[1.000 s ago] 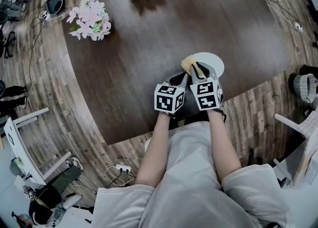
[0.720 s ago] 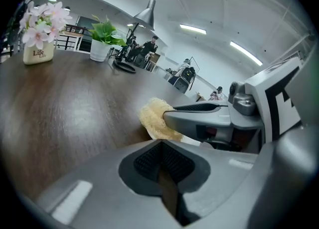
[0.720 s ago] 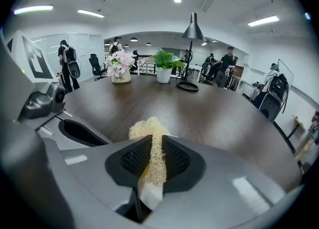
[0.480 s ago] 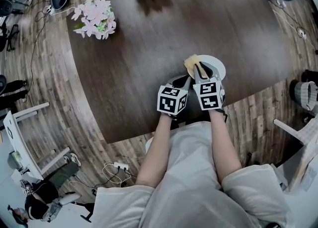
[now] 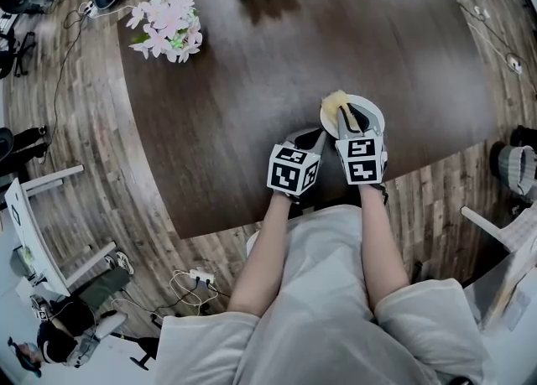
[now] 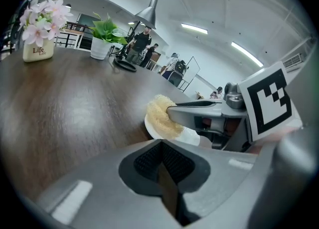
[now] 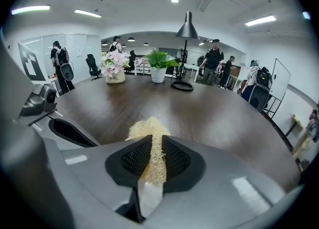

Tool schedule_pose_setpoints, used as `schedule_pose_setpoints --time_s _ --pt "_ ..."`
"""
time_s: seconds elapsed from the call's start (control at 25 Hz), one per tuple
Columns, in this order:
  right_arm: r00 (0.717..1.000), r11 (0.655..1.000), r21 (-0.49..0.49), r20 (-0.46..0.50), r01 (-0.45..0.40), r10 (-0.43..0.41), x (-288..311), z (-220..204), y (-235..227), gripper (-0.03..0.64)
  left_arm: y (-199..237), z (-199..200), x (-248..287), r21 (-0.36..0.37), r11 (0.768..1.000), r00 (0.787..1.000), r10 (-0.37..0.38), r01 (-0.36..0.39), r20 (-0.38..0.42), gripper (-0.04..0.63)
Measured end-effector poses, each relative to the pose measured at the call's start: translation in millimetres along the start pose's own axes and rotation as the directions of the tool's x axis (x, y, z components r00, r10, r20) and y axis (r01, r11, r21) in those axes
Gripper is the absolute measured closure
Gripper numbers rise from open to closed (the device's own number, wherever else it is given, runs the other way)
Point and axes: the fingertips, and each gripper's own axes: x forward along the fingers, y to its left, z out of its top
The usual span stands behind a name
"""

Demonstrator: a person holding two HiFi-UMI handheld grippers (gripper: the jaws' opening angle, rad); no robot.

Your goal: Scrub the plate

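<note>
1. The only text I can actually read is "Life", in dark letters on the cream flower pot [image 6: 38, 52], over at 10 o'clock in the left gripper view. There's a smaller line under it, but it's too tiny to be sure of.
2. The same pot shows around 11 o'clock in the right gripper view, where the print is too small to read.
3. The marker cube [image 6: 266, 104] on the right gripper [image 6: 172, 115], at 3 o'clock, just carries black-and-white square code patterns.

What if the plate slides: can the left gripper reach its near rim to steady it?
Probably yes: the left gripper, shut and empty, sits just beside the plate, nothing between; it would need to open.
</note>
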Motion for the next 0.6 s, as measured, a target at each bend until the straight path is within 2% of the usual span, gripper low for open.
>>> schedule_pose_setpoints --time_s 0.6 --pt "0.997 0.997 0.026 -0.012 0.071 -0.071 -8 -16 -30 0.532 -4 -4 0 0.05 0.999 1.0 -0.013 0.013 -0.008 0.594"
